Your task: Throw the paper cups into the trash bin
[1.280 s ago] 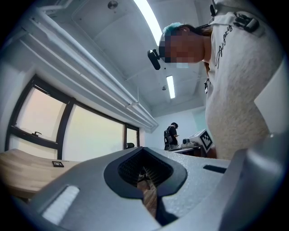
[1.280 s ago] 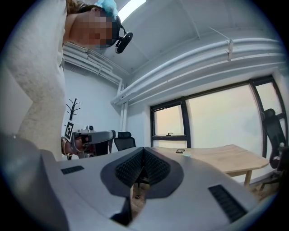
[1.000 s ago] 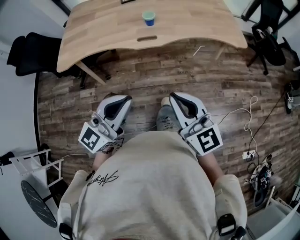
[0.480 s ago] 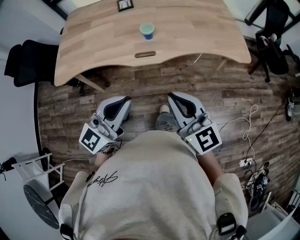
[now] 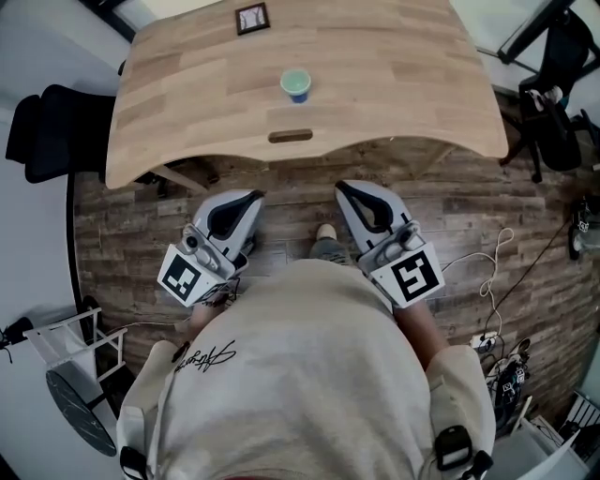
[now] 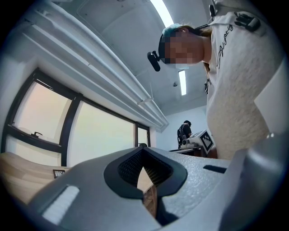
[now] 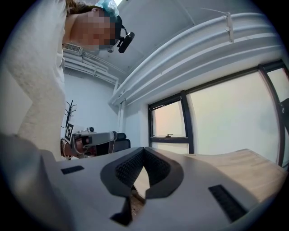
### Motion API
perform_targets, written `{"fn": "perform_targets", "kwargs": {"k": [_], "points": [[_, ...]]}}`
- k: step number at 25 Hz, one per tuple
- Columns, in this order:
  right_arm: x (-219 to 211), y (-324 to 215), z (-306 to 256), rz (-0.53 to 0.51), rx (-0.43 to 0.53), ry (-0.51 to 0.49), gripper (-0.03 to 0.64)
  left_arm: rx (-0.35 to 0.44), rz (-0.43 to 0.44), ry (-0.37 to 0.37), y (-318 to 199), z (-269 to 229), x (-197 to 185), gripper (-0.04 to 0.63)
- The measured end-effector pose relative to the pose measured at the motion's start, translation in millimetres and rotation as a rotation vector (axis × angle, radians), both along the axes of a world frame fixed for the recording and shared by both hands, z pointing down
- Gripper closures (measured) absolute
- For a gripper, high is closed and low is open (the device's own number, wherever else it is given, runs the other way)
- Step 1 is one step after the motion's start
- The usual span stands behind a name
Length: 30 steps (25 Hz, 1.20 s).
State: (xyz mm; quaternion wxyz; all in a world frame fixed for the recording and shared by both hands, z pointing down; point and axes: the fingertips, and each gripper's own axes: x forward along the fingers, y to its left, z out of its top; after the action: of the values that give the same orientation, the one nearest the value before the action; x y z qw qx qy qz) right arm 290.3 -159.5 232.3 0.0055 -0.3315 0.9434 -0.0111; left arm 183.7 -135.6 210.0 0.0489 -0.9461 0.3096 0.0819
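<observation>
A blue paper cup (image 5: 295, 84) stands upright on the light wooden table (image 5: 187, 103), near its front edge and behind a slot (image 5: 291, 136) in the top. My left gripper (image 5: 251, 196) and right gripper (image 5: 343, 187) are held side by side over the wood floor, short of the table's edge and pointing toward it. Both are shut with nothing between the jaws. In the left gripper view the left gripper (image 6: 143, 146) shows its jaws met, and the right gripper (image 7: 144, 149) looks the same in its own view. No trash bin is in view.
A small framed picture (image 5: 251, 18) lies on the table behind the cup. Black office chairs stand at the left (image 5: 52, 122) and right (image 5: 553, 103). Cables (image 5: 492, 272) trail on the floor at the right. A white rack (image 5: 70, 330) stands at lower left.
Both grippers have moved forward together toward the table. The table and the cup now sit lower and nearer in the head view. Both pairs of jaws stay shut.
</observation>
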Motion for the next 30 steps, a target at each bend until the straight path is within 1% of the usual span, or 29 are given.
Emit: {"fn": "perform_targets", "kwargs": {"k": [4,10,14,17,20,26,30], "points": [[3.7,-28.1,0.9,-0.006,-0.003,-0.006,0.606,-0.006,-0.013,-0.009,-25.1,1.8,1.3,0.595],[-0.8,-63.7,5.9,-0.031,-0.01,0.004,0.606,-0.014,-0.034,0.0,-60.2,5.2,-3.2,0.595],[-4.3,-81.6,7.9,-0.055,-0.024,0.001,0.606,-0.026,-0.044,0.001,-77.8,10.1,-1.8,0.595],[-6.4,-92.2,9.4,-0.078,-0.023,0.019,0.606,-0.015,-0.049,0.0,-87.7,7.6,-0.7,0.595],[-11.8,-97.3,8.7,-0.088,-0.024,0.009,0.606,-0.011,-0.056,-0.006,-89.6,5.8,-4.4,0.595],[-27.6,-90.9,9.6,-0.11,-0.039,0.005,0.606,-0.023,-0.076,-0.002,-84.8,3.5,-19.5,0.595],[-38.6,-87.8,7.4,-0.105,-0.04,0.003,0.606,-0.027,-0.061,-0.002,-84.2,2.7,-28.1,0.595]]}}
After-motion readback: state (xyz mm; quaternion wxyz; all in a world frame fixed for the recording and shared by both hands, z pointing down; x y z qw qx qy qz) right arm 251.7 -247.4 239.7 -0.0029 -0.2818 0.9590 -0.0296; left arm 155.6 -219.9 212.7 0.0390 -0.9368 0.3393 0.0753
